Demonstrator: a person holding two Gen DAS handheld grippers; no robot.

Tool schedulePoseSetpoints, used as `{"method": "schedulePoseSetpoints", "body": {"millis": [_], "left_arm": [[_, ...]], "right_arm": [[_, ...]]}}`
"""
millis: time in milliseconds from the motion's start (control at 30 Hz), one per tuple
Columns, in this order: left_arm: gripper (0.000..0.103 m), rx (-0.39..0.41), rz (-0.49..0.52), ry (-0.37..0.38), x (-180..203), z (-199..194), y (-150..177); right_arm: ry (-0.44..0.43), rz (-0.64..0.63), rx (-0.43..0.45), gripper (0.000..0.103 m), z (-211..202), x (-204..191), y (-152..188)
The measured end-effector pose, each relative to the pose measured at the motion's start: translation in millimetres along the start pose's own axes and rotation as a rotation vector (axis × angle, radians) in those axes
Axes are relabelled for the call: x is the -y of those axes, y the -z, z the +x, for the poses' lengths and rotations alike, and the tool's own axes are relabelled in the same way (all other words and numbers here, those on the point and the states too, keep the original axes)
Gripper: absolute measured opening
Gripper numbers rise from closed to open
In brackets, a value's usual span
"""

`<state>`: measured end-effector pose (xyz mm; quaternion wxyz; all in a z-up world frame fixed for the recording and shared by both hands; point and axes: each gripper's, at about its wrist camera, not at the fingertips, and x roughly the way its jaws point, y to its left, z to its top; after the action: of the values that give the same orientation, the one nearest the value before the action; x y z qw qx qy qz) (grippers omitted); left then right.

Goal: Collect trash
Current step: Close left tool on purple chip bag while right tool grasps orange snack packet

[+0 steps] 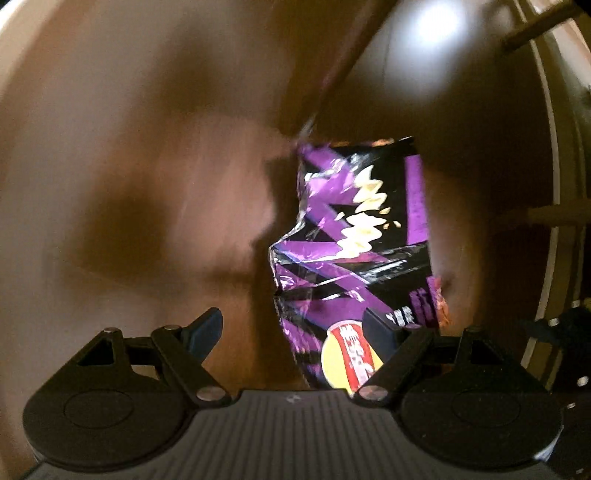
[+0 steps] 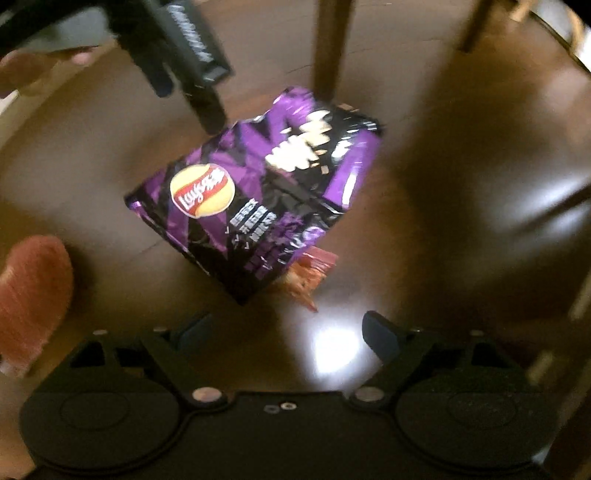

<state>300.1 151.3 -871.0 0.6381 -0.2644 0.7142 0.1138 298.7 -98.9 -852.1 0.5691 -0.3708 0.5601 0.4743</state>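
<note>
A crumpled purple and black chip bag lies on the brown floor. A small red-orange wrapper pokes out from under its near corner. In the left wrist view the bag reaches down between the open fingers of my left gripper, closer to the right finger; the jaws stand wide apart. My left gripper also shows in the right wrist view, above the bag's far edge. My right gripper is open and empty, just short of the bag's near corner.
Wooden chair or table legs stand beyond the bag, with more legs at the right. A pink-red ribbed object sits at the left edge. Both views are motion-blurred. A bright light reflection lies on the floor.
</note>
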Motion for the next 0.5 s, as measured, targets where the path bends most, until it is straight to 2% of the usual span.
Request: {"method": "schedulePoseSetpoints", "body": {"millis": [100,167,333,500], "left_arm": [[0.083,-0.064,-0.037,0.076,-12,29,-6],[0.083,-0.093,-0.034,0.096,-14,42,-8],[0.083,-0.099,-0.059,0.153,-14,53,-12],[0.082,-0.116,-0.109,0.179,-10,58,-17]], "right_arm": [[-0.024,-0.022,-0.003,0.088,29,3,-5],[-0.034,-0.029,0.0,0.088,42,5,-9],[-0.056,-0.059,0.008,0.088,66,7,-22],[-0.075,-0.1,-0.004,0.086,72,5,-30]]}}
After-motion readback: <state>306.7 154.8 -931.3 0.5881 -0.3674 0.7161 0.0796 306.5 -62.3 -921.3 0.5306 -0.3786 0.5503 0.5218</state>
